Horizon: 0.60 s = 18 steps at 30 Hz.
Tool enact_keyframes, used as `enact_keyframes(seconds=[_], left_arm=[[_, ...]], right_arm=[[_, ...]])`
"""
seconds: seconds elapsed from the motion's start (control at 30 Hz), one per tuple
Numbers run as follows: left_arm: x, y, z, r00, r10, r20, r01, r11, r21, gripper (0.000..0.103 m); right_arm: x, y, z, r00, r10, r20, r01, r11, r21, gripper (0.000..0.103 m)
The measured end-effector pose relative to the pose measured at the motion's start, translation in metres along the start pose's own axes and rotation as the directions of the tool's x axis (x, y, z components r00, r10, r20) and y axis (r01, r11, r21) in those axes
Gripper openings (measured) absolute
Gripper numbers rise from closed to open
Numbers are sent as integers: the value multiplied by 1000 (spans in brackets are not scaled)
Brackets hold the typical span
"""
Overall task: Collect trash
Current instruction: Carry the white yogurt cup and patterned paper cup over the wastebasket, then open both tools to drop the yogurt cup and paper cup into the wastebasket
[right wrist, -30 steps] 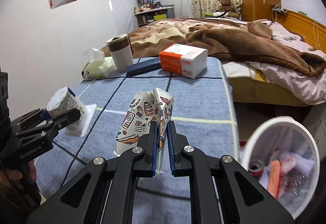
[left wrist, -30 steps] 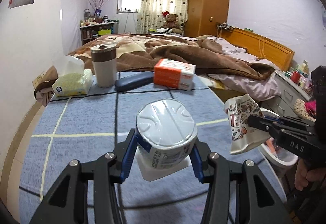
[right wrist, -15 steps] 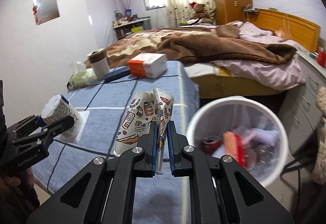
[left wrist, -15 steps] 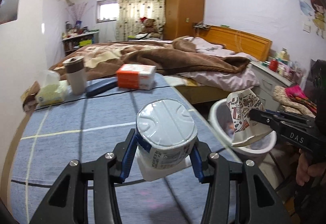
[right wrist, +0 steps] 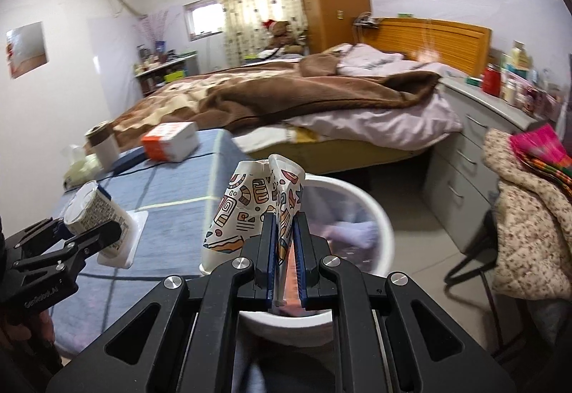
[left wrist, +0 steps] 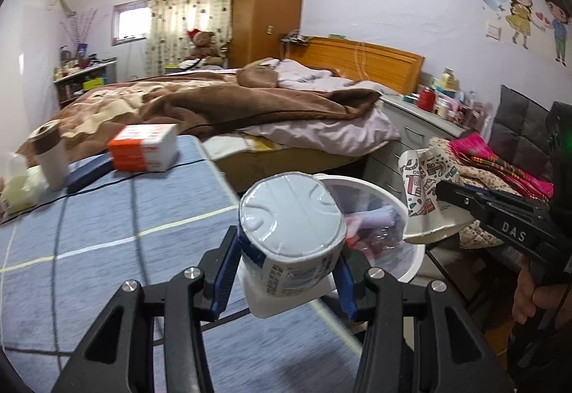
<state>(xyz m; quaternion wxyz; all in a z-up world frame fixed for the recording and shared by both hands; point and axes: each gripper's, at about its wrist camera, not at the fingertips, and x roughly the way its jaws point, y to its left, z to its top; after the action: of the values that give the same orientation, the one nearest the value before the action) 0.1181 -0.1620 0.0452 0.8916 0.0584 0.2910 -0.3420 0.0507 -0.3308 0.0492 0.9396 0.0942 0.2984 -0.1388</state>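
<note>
The left gripper (left wrist: 286, 280) has its jaws partly open and clamped on the sides of a white plastic yogurt tub with a foil lid (left wrist: 291, 239), held above the right edge of the blue checked tablecloth (left wrist: 107, 214), just left of the round white waste bin (right wrist: 371, 210). The right gripper (right wrist: 285, 262), jaws nearly closed, pinches a crumpled paper cup with colourful patterns (right wrist: 250, 203) over the bin's near rim (trash already lies inside). At the cloth's far end sit an orange-and-white box (left wrist: 143, 146), a white tumbler with a brown lid (left wrist: 50, 157) and a tissue pack (left wrist: 16, 189).
</note>
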Motion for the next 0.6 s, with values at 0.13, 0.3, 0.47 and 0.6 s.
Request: enact_keyframes(seconds=[0.13,0.3,0.47,0.6], left_arm=[[16,-23,2,1000,7,1,-7,998,68,50],[48,-43,2,997,-36,-63,40,997,67,50],[83,-59,-4,992,-37,-123,46,996,77,50],[100,-68,-9,987,-45,-157,59,995,85,50]], right_arm=[[12,-20,-3,999,-39,-28,40,999,21,10],[29,-41,-3,996,-66,-56,68,997,35,10],[52,-59,-1,992,-64,-110,67,997,25,10],[69,-66,2,988,-45,-147,50,998,27,10]])
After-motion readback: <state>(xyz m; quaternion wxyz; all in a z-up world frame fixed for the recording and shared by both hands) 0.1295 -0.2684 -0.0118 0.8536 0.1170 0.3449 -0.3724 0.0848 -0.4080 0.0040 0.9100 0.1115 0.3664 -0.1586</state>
